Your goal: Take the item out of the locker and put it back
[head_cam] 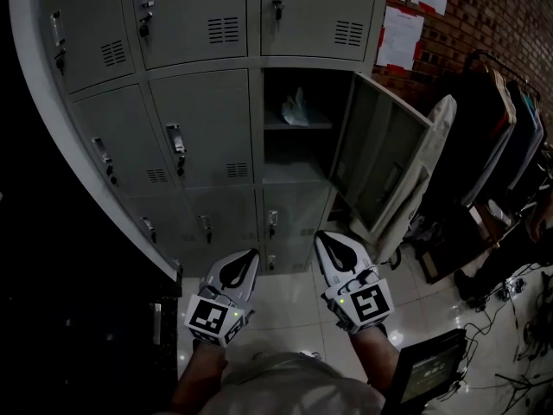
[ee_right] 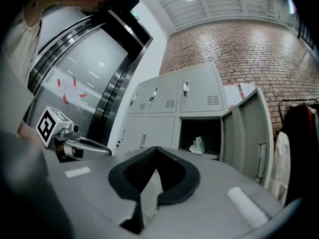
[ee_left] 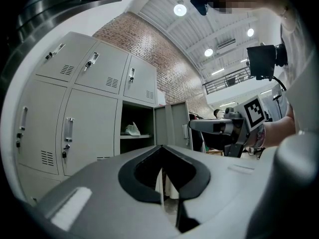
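The grey locker bank has one compartment open (head_cam: 298,128), its door (head_cam: 380,158) swung out to the right. On the shelf inside lies a white crumpled bag-like item (head_cam: 295,108), also seen in the left gripper view (ee_left: 132,129) and the right gripper view (ee_right: 198,145). Both grippers are held low in front of the lockers, well short of the opening. My left gripper (head_cam: 251,256) is shut with nothing in it, its tips meeting (ee_left: 161,147). My right gripper (head_cam: 324,238) is shut and empty too (ee_right: 156,148).
A pale padded board (head_cam: 423,171) leans behind the open door. A rack of dark garments (head_cam: 501,137) stands at the right, with cables (head_cam: 510,335) on the tiled floor. A dark screen (head_cam: 428,374) sits at the lower right. The other locker doors are closed.
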Motion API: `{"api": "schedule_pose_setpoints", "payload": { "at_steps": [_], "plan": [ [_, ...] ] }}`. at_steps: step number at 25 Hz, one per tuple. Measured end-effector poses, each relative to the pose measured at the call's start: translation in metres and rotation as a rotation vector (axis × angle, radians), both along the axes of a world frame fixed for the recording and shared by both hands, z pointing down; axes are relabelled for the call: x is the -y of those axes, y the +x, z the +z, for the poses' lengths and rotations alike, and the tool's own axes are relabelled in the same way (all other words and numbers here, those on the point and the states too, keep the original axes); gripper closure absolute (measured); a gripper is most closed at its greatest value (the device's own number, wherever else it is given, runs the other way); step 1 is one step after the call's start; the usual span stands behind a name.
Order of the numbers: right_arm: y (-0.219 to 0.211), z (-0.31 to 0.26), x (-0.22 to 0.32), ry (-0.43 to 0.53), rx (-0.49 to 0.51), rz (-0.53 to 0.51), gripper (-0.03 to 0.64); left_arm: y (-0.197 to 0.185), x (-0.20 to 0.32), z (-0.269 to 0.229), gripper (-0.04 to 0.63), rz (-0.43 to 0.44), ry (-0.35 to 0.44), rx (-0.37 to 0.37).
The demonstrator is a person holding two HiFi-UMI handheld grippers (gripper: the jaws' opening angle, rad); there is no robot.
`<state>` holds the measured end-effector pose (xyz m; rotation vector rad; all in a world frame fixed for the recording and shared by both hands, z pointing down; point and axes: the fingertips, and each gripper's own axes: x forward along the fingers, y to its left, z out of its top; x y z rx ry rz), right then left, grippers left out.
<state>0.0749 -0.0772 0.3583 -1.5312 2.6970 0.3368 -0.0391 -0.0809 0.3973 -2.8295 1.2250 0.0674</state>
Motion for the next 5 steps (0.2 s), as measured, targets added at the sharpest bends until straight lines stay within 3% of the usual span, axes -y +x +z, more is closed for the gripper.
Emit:
{"api": "schedule_pose_setpoints", "payload": {
  "at_steps": [5],
  "plan": [
    [-0.0022,-0.0007,0.0023,-0.004,0.001,-0.006,0.617,0.0022,0.0037,-0.0032,0.591,0.000,0.006,0.000]
  ]
}}
